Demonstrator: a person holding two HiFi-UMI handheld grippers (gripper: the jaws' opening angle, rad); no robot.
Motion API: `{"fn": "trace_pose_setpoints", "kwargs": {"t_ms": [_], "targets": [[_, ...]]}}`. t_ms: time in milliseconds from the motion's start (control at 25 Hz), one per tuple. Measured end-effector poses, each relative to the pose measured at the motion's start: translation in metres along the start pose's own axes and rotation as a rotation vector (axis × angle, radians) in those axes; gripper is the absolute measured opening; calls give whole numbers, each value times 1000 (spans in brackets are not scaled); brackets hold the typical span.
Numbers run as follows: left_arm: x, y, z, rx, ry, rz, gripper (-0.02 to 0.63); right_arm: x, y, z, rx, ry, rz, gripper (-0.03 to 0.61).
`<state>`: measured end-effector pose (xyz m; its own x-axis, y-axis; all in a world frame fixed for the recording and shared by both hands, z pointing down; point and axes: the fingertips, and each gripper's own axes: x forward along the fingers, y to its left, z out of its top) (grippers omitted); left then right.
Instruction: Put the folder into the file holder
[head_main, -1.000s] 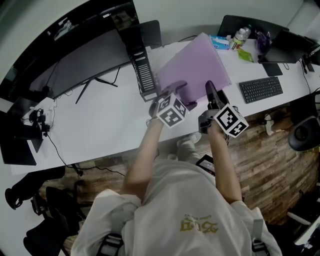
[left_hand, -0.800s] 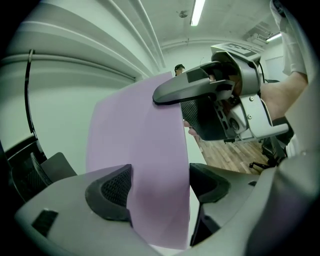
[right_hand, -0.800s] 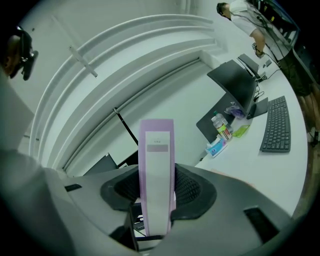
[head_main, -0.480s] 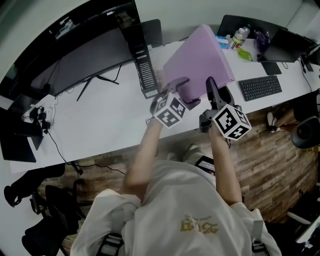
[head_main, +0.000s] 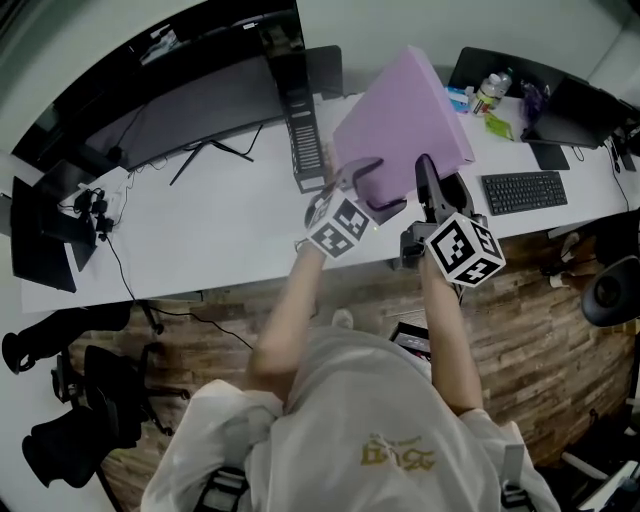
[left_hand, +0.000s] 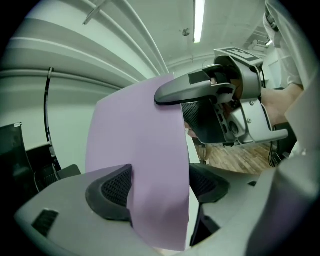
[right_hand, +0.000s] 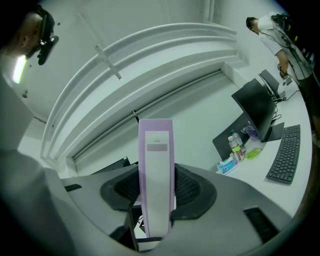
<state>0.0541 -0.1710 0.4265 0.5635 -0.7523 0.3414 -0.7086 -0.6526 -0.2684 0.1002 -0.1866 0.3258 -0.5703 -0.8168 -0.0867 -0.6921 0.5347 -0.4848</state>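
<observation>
Holding a purple folder (head_main: 405, 115) between them, both grippers had it clear of the white desk (head_main: 200, 240), its broad face turned up toward the head view. From that view the black file holder (head_main: 305, 140) stood at 9 o'clock from the folder, close beside its left corner, with a dark monitor (head_main: 190, 105) further out the same way. A keyboard (head_main: 523, 190) lay at 4 o'clock and a bottle (head_main: 490, 90) at 2 o'clock, both well apart from the folder. Bare desk stretched toward 8 o'clock, and the desk's near edge ran just under the grippers at 6 o'clock.

The folder's long axis ran away from the grippers toward 12 o'clock, its far end tilted upward.

The left gripper (head_main: 385, 185) had its jaws spread wide and closed across the folder's near corner. The left gripper view showed the folder (left_hand: 140, 165) filling the gap between the pads of that gripper (left_hand: 160, 185), with the right gripper (left_hand: 225, 100) at 2 o'clock reaching one jaw over the folder's edge.

The right gripper (head_main: 432, 180) clamped the narrow spine. Only the right gripper view showed that spine (right_hand: 156, 175) standing upright between the pads (right_hand: 187, 189), with a grey label patch near its top. A person (right_hand: 272, 30) stood at 2 o'clock.
</observation>
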Motion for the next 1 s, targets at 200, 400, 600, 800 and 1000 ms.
{"fn": "trace_pose_setpoints", "kwargs": {"t_ms": [200,400,600,800,1000], "targets": [[-16,-16,5,-3,-13,31,376,-21,12,5,1,-3,27,186],[-38,-37,13,11,-50,29,376,-48,26,3,-8,-6,52,186],[-48,-48,16,7,-59,38,377,-61,34,3,-11,-7,63,187],[-61,-41,19,7,-82,58,376,-60,52,6,-42,-14,82,187],[-74,-22,10,-4,-110,61,376,-43,71,-4,-67,-6,86,187]]}}
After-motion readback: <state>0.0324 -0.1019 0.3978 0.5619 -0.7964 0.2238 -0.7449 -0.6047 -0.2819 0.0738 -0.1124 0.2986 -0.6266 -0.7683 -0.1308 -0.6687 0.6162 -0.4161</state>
